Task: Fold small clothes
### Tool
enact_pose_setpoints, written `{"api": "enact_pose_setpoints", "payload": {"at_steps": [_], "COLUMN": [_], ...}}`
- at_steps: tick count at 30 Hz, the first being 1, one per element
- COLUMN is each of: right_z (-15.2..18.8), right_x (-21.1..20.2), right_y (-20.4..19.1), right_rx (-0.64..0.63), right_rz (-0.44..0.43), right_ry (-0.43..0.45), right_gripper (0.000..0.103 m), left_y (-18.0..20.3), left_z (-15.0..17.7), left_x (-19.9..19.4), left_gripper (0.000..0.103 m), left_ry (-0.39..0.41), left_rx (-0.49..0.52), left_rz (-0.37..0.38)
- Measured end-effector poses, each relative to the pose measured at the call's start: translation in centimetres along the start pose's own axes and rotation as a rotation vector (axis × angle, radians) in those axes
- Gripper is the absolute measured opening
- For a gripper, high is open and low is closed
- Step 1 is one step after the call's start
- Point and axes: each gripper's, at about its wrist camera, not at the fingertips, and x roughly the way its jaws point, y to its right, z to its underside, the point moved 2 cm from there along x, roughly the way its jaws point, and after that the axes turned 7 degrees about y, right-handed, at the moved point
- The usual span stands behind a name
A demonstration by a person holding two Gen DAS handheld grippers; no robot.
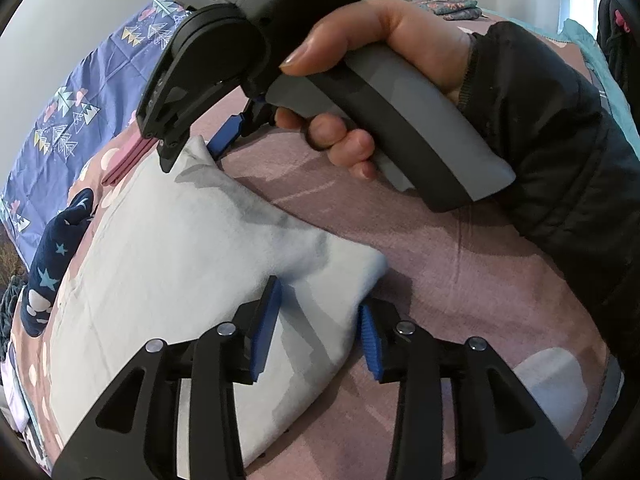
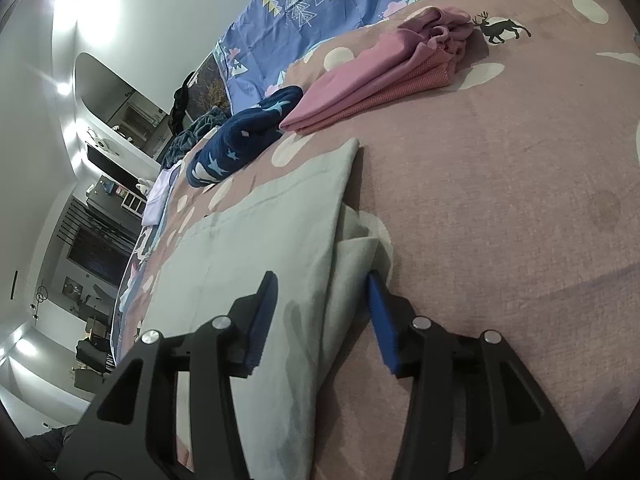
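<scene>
Currently both my grippers, left gripper (image 1: pixel 320 320) and right gripper (image 2: pixel 324 320), straddle the pale grey folded cloth garment (image 1: pixel 160 264) with jaws apart, unclamped; its loose edge between them may slip unfolded.

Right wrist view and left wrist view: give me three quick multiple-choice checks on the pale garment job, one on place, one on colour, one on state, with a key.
1. Where does the folded pink garment lie relative to the pale grey garment?
A. On top of it
B. Apart from it, farther along the bedspread
C. Under it

2. What colour is the star-patterned garment?
A. Dark navy
B. Yellow
C. Bright red

3. How do the left gripper and the pale garment stand?
A. Jaws straddle a fold of its edge
B. Gripper hangs high above it
C. Gripper holds it lifted clear of the bedspread

Key: 1 B, bare bedspread shows between the two. 2 A, navy with light stars. 3 A, cloth lies between the blue pads while the garment rests flat.
</scene>
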Motion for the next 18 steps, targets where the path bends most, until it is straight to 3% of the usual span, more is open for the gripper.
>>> {"api": "enact_pose_setpoints", "payload": {"at_steps": [3,4,5,6,8,12,15,18], "right_z": [-0.1,-0.1,-0.2,-0.3,-0.7,-1.4,-1.6,-1.4], "right_x": [0.9,1.2,1.5,1.7,1.1,-1.4,-1.8,0.4], "right_y": [-0.2,-0.3,-0.1,0.5,1.2,-1.1,-2.0,1.2], "right_rx": [-0.025,-0.033,-0.03,0.011,0.093,0.052,-0.004,0.068], "right_rz": [-0.011,-0.012,-0.001,0.008,-0.058,-0.135,-0.11,0.019], "right_ry": [0.01,0.021,0.034,0.043,0.076,0.177,0.204,0.145], "right_gripper": [0.046,0.035,0.014,0.007,0.006,0.006,0.006,0.006], "left_y": [-0.2,-0.6,-0.9,-1.6,-2.4,-3.0,-3.3,-3.0], "left_z": [0.0,0.0,0.0,-0.2,-0.5,-1.2,-1.2,-0.6], "left_x": [0.4,0.6,0.6,0.4,-0.3,-2.1,-1.9,-0.3], "left_gripper": [0.04,0.028,0.02,0.006,0.001,0.001,0.001,0.001], "left_ry": [0.013,0.019,0.021,0.025,0.044,0.093,0.099,0.061], "left_rx": [-0.026,-0.046,-0.061,-0.099,-0.162,-0.179,-0.208,-0.219], "left_rz": [0.03,0.052,0.059,0.097,0.174,0.244,0.277,0.302]}}
